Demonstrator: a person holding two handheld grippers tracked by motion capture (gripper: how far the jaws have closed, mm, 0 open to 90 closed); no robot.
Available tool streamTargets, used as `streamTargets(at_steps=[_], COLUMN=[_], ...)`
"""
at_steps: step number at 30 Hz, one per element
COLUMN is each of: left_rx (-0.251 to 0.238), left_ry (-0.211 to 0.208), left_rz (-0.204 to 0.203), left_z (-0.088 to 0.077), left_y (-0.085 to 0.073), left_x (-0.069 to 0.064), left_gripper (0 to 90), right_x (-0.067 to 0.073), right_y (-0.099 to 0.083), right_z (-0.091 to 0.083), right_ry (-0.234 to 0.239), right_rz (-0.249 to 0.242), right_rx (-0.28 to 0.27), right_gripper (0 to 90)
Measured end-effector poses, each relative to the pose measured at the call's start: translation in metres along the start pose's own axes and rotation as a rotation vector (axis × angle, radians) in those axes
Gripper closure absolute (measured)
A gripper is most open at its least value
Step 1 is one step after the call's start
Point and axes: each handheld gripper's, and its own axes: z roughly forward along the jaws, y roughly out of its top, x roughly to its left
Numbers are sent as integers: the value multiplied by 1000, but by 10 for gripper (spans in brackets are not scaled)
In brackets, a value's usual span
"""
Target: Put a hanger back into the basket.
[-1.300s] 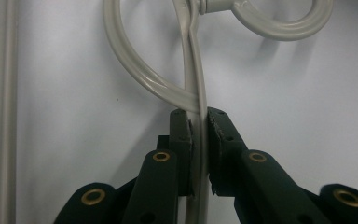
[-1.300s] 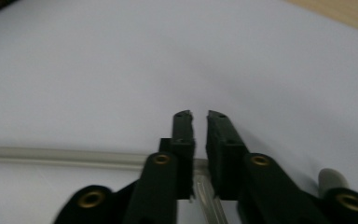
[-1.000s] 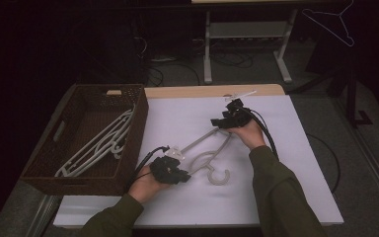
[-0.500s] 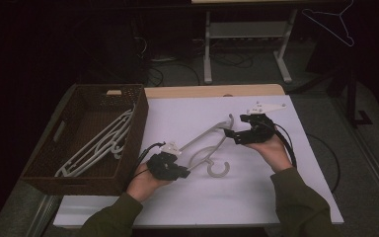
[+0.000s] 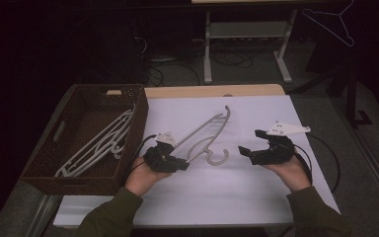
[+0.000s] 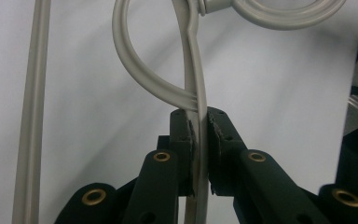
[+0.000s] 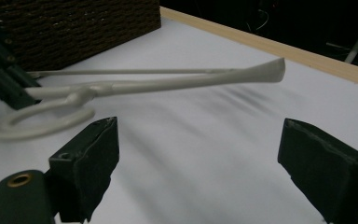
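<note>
Hanger (image 5: 205, 136) on white table (image 5: 256, 197), one end clamped in left gripper (image 5: 177, 163); right gripper (image 5: 249, 143) spread wide, empty. Basket (image 5: 44, 170) hangers (image 5: 96, 145) tangled, count unclear.

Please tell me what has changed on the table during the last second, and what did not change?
The right gripper let go of the hanger, opened, and drew back to the right and nearer the person. The hanger's free end swung slightly rightward. The left gripper stays shut on the hanger's arm; the basket and its hangers stayed put.
</note>
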Motion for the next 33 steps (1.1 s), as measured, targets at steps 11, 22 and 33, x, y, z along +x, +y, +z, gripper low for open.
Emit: streamTargets(at_steps=[11, 22, 33], left_rx=[-16, -46, -72], left_ry=[17, 35, 99], left_rz=[15, 18, -11], left_z=[-26, -66, -119], left_y=[31, 55, 48], left_x=[-7, -2, 22], left_gripper=[818, 819, 819], right_x=[10, 13, 11], right_y=[-27, -37, -38], right_z=[-24, -29, -29], right_ry=[2, 14, 11], right_rz=[23, 30, 40], right_rx=[-4, -9, -6], right_gripper=[119, 115, 115])
